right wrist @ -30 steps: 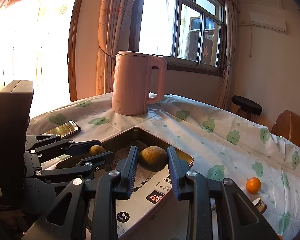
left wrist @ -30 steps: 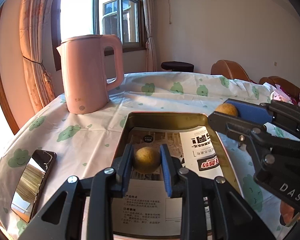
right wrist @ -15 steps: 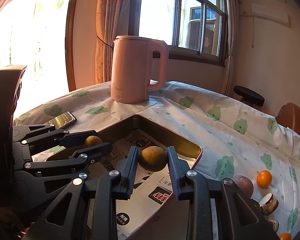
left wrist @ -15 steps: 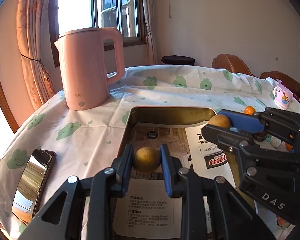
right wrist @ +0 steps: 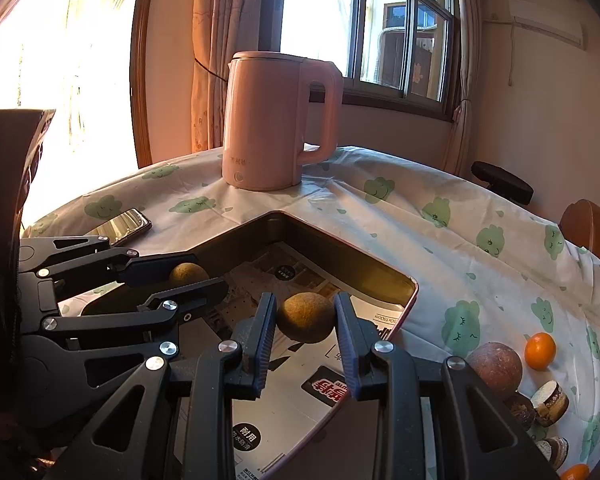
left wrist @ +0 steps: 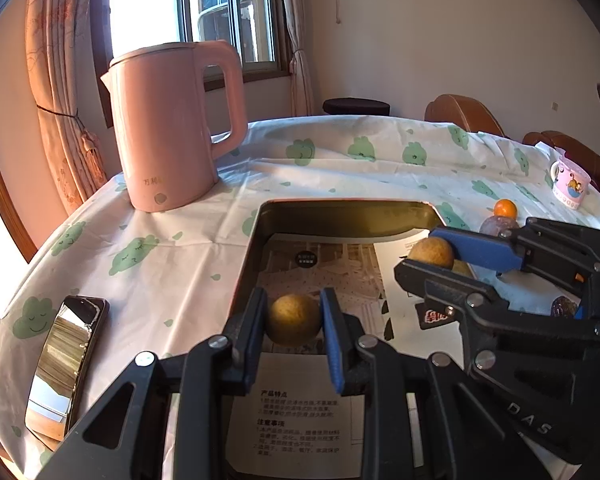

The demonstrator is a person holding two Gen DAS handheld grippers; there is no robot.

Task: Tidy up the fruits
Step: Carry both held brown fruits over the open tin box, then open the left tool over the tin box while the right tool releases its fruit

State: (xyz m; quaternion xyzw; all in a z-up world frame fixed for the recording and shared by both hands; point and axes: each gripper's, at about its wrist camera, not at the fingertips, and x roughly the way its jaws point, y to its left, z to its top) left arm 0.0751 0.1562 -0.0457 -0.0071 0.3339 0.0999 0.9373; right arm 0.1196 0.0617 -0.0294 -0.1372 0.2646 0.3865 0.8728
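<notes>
My left gripper [left wrist: 294,322] is shut on a round tan fruit [left wrist: 294,320] and holds it low over the paper-lined gold tray [left wrist: 340,210]. My right gripper [right wrist: 305,316] is shut on a second round tan fruit [right wrist: 306,317] over the same tray [right wrist: 396,270], near its right side. Each gripper shows in the other's view: the right gripper [left wrist: 440,260] with its fruit [left wrist: 430,253], the left gripper [right wrist: 184,278] with its fruit [right wrist: 187,274]. An orange [right wrist: 540,351] and a brown round fruit [right wrist: 496,369] lie on the cloth right of the tray.
A pink kettle [left wrist: 172,128] stands behind the tray on the left. A phone [left wrist: 66,364] lies on the cloth at the left. Halved fruits [right wrist: 550,402] lie at the right. A pink mug [left wrist: 570,184] and wooden chairs [left wrist: 460,114] are far right.
Both grippers have lowered toward the tray and moved forward, each still holding its fruit. More of the loose fruit on the right has come into view.
</notes>
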